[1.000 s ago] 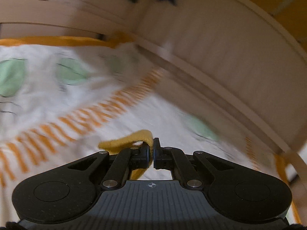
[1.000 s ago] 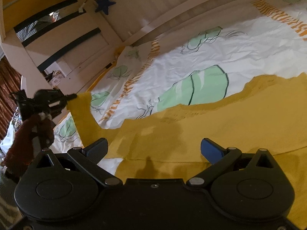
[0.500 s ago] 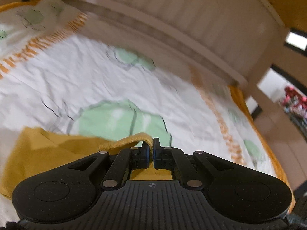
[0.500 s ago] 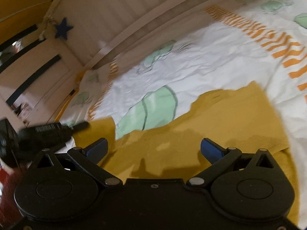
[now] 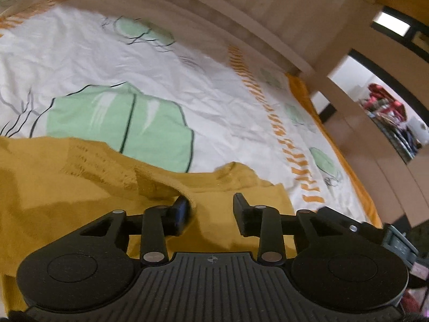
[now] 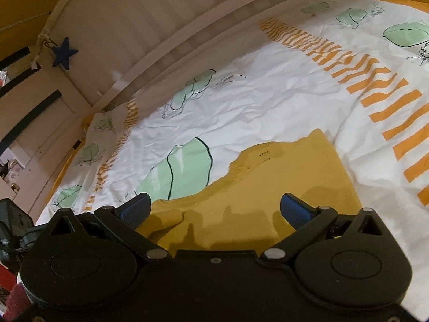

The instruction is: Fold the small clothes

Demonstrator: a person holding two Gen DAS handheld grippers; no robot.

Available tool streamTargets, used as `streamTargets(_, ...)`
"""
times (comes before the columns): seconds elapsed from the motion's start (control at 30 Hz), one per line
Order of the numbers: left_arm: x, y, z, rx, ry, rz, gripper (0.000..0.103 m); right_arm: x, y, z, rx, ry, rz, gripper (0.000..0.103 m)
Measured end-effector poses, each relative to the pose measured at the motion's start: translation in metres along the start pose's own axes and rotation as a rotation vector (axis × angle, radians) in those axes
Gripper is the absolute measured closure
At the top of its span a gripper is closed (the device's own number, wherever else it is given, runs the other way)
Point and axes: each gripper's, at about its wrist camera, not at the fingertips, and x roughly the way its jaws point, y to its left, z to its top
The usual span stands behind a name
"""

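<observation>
A mustard-yellow garment (image 5: 80, 187) lies folded on the white patterned bedspread (image 5: 214, 94). My left gripper (image 5: 211, 209) hovers low over it with its jaws opening; the folded edge rests beside the left finger (image 5: 181, 210), and the pads no longer press on it. In the right wrist view the same yellow garment (image 6: 281, 187) spreads flat under my right gripper (image 6: 214, 209), whose blue-padded fingers (image 6: 295, 210) stand wide apart with nothing gripped. The other gripper's body shows dark at the left edge (image 6: 10, 228).
A cream slatted bed rail (image 5: 241, 18) runs along the far side of the bed, with a blue star (image 6: 64, 55) hanging at its end. Orange-striped bands (image 6: 375, 86) and green leaf prints mark the cover. A doorway with clutter (image 5: 388, 118) lies to the right.
My left gripper carried the yellow fabric edge down across the garment, then its jaws parted and let the fabric go. The right gripper drifted sideways, staying open.
</observation>
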Motion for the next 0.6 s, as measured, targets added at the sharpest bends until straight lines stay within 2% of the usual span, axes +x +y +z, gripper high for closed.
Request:
streamTargets(0.1, 0.000, -0.005, 0.000, 0.025, 0.013, -0.029, 0.057, 0.003, -0.002, 0.000, 0.001, 0.016, 0.000, 0.000)
streamTargets(0.37, 0.006, -0.024, -0.006, 0.078, 0.028, -0.109, 0.050, -0.001, -0.010, 0.003, 0.036, -0.002, -0.023, 0.000)
streamTargets(0.5, -0.005, -0.023, -0.002, 0.047, -0.021, -0.082, 0.049, -0.001, -0.012, 0.005, 0.036, -0.001, -0.024, 0.000)
streamTargets(0.6, -0.019, -0.016, 0.006, 0.006, -0.069, -0.007, 0.048, 0.001, -0.011, 0.004, 0.024, 0.016, -0.015, 0.000)
